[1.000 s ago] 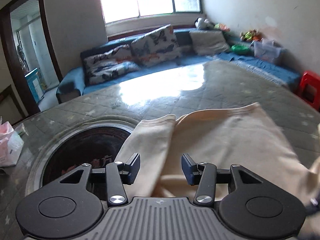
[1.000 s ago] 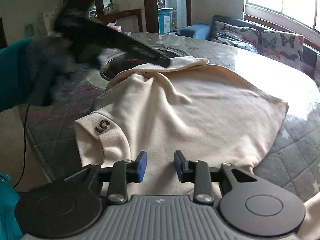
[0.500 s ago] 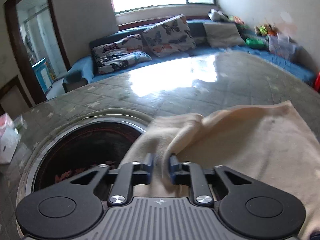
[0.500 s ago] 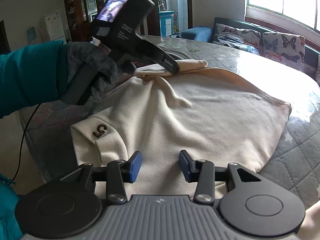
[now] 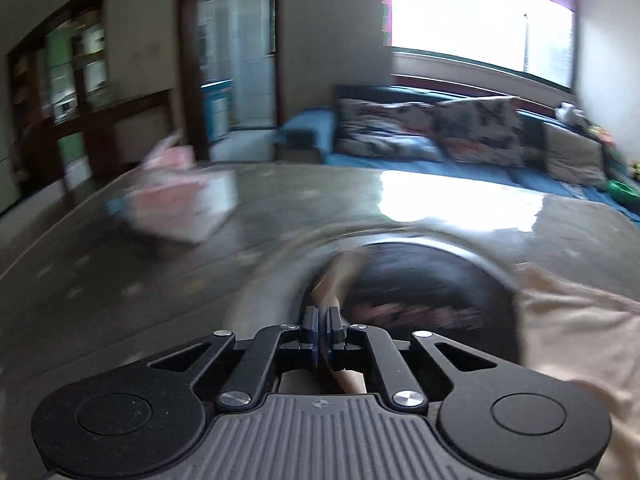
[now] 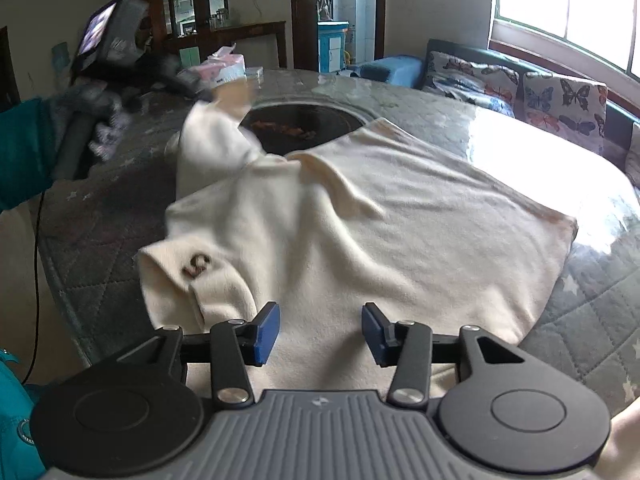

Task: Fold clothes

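Note:
A cream sweatshirt (image 6: 360,208) lies spread on the round quilted table (image 6: 592,312), a brown "5" patch (image 6: 196,266) on its near-left cuff. My left gripper (image 5: 321,322) is shut on a sleeve (image 5: 340,272) of the sweatshirt and holds it up; in the right wrist view it (image 6: 196,88) lifts that sleeve (image 6: 212,140) to the left, above the table. The body of the sweatshirt (image 5: 580,344) shows at the right of the left wrist view. My right gripper (image 6: 320,334) is open, low over the sweatshirt's near edge, holding nothing.
A dark round inset (image 6: 300,120) sits in the table's middle, partly under the sweatshirt. A pink tissue box (image 6: 224,68) stands at the far left of the table. A blue sofa with butterfly cushions (image 6: 560,100) runs under the window.
My left gripper closed on the sleeve, then lifted and swung it left, away from the body. My right gripper opened wider and stayed over the near edge.

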Action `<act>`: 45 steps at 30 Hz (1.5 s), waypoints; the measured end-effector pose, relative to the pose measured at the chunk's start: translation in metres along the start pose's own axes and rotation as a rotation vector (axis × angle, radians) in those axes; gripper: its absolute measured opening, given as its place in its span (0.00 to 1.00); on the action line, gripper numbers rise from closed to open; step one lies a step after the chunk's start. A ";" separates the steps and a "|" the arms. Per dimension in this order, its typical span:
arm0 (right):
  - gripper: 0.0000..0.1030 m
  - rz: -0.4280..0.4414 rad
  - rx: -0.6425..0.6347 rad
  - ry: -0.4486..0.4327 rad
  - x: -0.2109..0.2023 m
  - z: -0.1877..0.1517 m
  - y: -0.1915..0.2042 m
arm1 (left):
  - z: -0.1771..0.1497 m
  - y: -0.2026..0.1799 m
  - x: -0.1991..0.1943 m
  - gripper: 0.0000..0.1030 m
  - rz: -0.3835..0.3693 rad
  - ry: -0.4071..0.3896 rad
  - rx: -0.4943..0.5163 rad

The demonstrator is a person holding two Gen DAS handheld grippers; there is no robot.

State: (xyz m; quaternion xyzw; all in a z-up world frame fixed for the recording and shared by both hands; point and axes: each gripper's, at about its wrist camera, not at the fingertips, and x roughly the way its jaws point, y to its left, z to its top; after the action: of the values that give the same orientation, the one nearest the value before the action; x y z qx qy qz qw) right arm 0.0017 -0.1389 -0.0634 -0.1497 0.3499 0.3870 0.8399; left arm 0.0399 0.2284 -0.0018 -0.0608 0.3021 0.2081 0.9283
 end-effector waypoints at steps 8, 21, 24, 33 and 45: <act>0.44 0.088 -0.105 -0.038 0.013 0.025 0.033 | -0.029 0.029 -0.010 0.05 0.025 0.062 -0.027; 0.45 0.268 -0.244 0.042 0.021 0.017 0.082 | -0.039 -0.074 -0.049 0.15 -0.371 0.034 0.165; 0.44 0.269 -0.212 0.018 0.014 0.021 0.076 | -0.046 -0.101 -0.043 0.18 -0.405 0.031 0.237; 0.46 0.161 -0.112 -0.031 -0.006 0.019 0.040 | -0.071 -0.080 -0.038 0.29 -0.280 0.045 0.225; 0.47 0.064 -0.018 0.017 -0.003 -0.006 0.006 | -0.083 -0.048 -0.058 0.49 -0.212 0.041 0.176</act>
State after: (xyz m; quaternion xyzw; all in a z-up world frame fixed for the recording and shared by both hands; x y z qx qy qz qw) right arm -0.0070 -0.1394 -0.0658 -0.1491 0.3584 0.4156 0.8226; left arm -0.0268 0.1443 -0.0358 -0.0150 0.3298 0.0805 0.9405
